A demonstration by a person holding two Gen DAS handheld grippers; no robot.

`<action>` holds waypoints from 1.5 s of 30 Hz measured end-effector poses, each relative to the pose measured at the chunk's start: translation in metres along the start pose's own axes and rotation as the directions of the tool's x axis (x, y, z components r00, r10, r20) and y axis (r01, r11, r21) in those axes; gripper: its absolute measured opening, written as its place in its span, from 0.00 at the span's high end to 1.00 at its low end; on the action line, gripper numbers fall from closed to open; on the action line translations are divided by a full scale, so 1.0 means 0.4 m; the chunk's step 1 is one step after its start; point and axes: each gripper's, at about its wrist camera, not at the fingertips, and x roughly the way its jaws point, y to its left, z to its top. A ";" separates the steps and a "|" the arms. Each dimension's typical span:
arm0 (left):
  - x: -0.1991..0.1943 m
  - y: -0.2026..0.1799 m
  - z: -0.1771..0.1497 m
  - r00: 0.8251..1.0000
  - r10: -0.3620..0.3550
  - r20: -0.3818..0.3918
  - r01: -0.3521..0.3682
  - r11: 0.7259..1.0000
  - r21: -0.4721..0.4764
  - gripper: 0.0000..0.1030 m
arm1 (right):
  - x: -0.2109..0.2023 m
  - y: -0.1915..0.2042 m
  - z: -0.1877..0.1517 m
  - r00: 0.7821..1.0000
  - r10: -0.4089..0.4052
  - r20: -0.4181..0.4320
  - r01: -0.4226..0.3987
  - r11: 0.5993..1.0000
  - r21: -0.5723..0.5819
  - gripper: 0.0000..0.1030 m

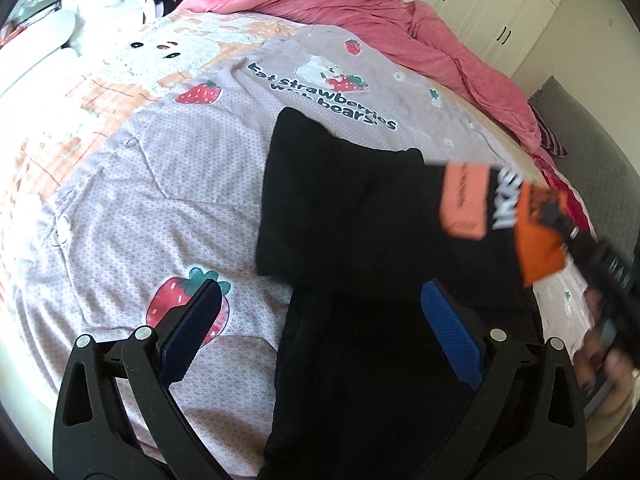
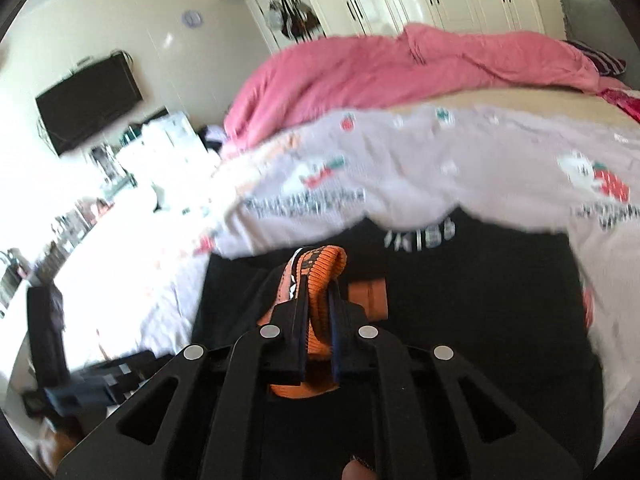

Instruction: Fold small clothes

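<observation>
A black garment (image 1: 352, 208) with orange trim (image 1: 540, 240) and white lettering lies on the strawberry-print bed cover (image 1: 160, 184). My left gripper (image 1: 320, 286) hovers open just above its near part; one blue pad (image 1: 452, 332) is over the cloth and the other is over the cover. In the right wrist view my right gripper (image 2: 319, 280) is shut on the orange ribbed edge (image 2: 320, 264), lifting it off the black garment (image 2: 460, 280). In the left wrist view the right gripper (image 1: 550, 214) shows at the garment's right side, blurred, with a hand (image 1: 612, 376) behind it.
A crumpled pink duvet (image 1: 340, 4) fills the far side of the bed. White wardrobes (image 1: 480, 0) stand behind it. A grey headboard (image 1: 592, 152) is at the right. In the right wrist view a dark TV (image 2: 88, 100) hangs over cluttered white furniture (image 2: 160, 140).
</observation>
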 end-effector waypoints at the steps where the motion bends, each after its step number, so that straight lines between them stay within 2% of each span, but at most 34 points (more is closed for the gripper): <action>1: 0.000 0.001 0.000 1.000 -0.001 0.001 0.001 1.000 -0.002 0.09 | -0.006 -0.004 0.016 1.000 -0.007 0.016 0.007 1.000 -0.004 0.93; 5: -0.001 0.007 0.005 1.000 0.006 0.002 -0.006 1.000 -0.005 0.09 | -0.034 -0.046 0.062 0.995 -0.066 0.068 0.067 0.998 -0.012 0.93; 9: 0.002 0.002 0.010 1.000 0.005 -0.001 -0.005 1.000 0.002 0.09 | -0.055 -0.115 0.070 0.983 -0.165 0.078 0.167 0.986 -0.010 0.93; 12: 0.011 -0.005 0.018 1.000 -0.003 -0.008 0.003 1.000 0.004 0.09 | -0.053 -0.163 0.054 0.968 -0.243 0.056 0.244 0.970 -0.012 0.93; 17: 0.032 -0.028 0.029 1.000 -0.003 -0.020 0.003 1.000 0.031 0.09 | -0.048 -0.231 0.005 0.953 -0.303 0.007 0.303 0.953 0.018 0.93; 28: 0.080 -0.105 0.064 0.999 -0.011 -0.046 0.016 0.994 0.106 0.09 | -0.031 -0.265 -0.054 0.934 -0.355 -0.042 0.356 0.934 0.020 0.93; 33: 0.119 -0.155 0.071 0.997 -0.009 -0.077 0.023 0.984 0.178 0.09 | -0.024 -0.269 -0.063 0.929 -0.367 -0.054 0.367 0.930 0.007 0.91; 35: 0.138 -0.175 0.071 0.995 -0.003 -0.096 0.023 0.978 0.206 0.09 | -0.026 -0.273 -0.067 0.921 -0.387 -0.048 0.388 0.922 0.001 0.90; 39: 0.165 -0.192 0.071 0.993 0.002 -0.116 0.023 0.976 0.216 0.09 | -0.042 -0.291 -0.068 0.908 -0.417 -0.038 0.417 0.909 0.003 0.86; 42: 0.181 -0.199 0.074 0.992 0.001 -0.127 0.026 0.976 0.216 0.09 | -0.059 -0.306 -0.070 0.905 -0.423 -0.037 0.424 0.906 0.017 0.75; 45: 0.195 -0.210 0.076 0.990 -0.024 -0.142 0.056 0.973 0.226 0.09 | -0.067 -0.306 -0.076 0.904 -0.426 -0.039 0.426 0.905 0.010 0.73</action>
